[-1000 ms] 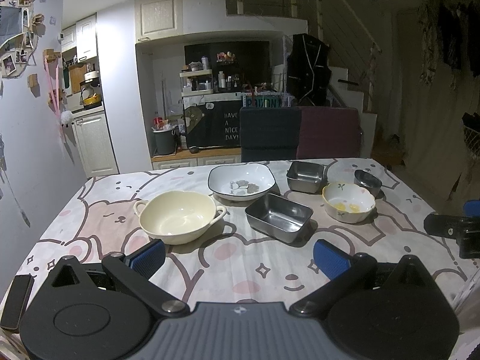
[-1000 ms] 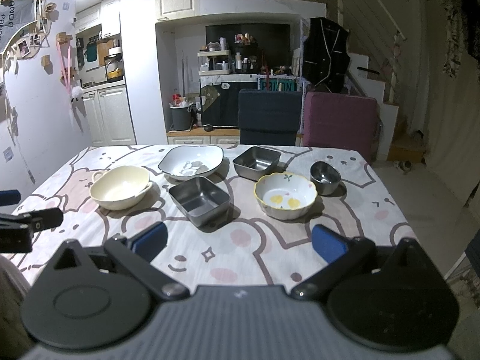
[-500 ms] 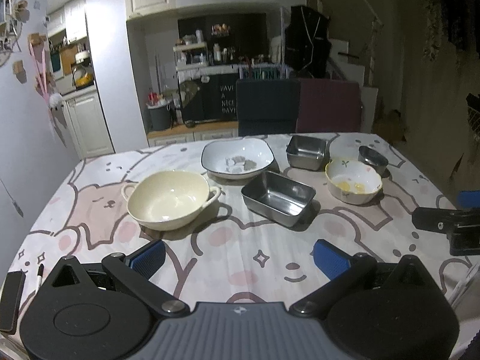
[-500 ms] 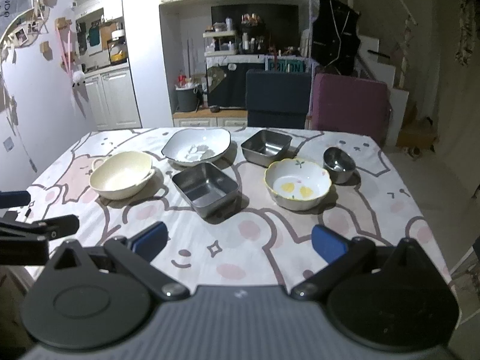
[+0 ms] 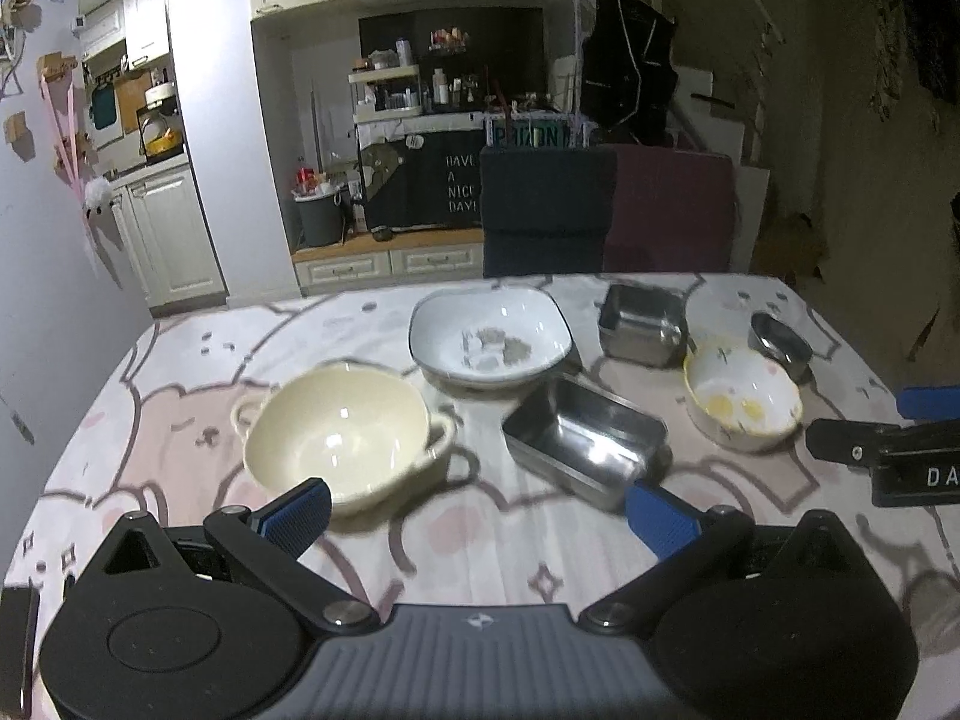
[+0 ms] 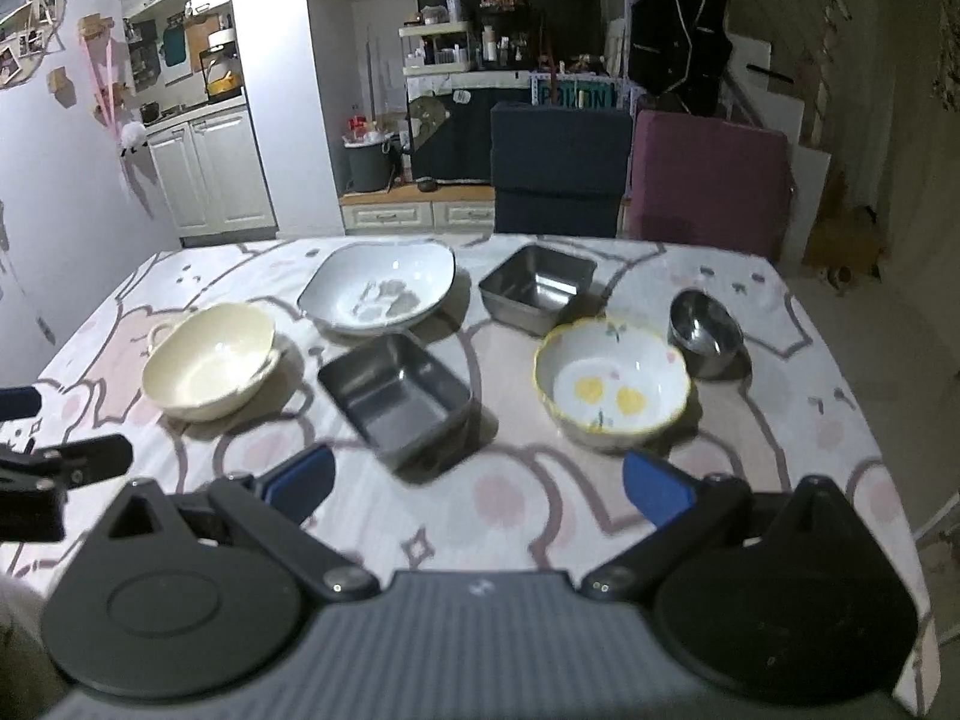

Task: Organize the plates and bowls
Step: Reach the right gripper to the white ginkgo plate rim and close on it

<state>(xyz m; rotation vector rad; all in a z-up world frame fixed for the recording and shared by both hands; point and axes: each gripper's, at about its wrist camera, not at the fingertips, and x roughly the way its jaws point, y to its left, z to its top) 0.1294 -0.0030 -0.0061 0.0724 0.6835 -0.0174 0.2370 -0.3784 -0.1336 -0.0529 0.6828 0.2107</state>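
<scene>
Several dishes sit on the table: a cream two-handled bowl (image 5: 342,438) (image 6: 210,360), a white squarish bowl (image 5: 489,339) (image 6: 381,294), a steel rectangular tray (image 5: 585,438) (image 6: 399,396), a square steel container (image 5: 643,324) (image 6: 537,288), a flowered yellow-rimmed bowl (image 5: 741,399) (image 6: 612,384) and a small steel bowl (image 5: 780,342) (image 6: 705,324). My left gripper (image 5: 477,510) is open and empty, just short of the cream bowl and tray. My right gripper (image 6: 477,483) is open and empty, near the tray and flowered bowl.
The table wears a pink bear-print cloth (image 5: 480,540) (image 6: 510,498). A dark blue chair (image 5: 543,210) and a maroon chair (image 5: 672,210) stand at the far edge. A phone (image 5: 15,630) lies at the near left corner. Kitchen cabinets and shelves are beyond.
Both grippers have moved forward and closer to the dishes, which now look larger. Both stay open and empty. The dishes have not moved.
</scene>
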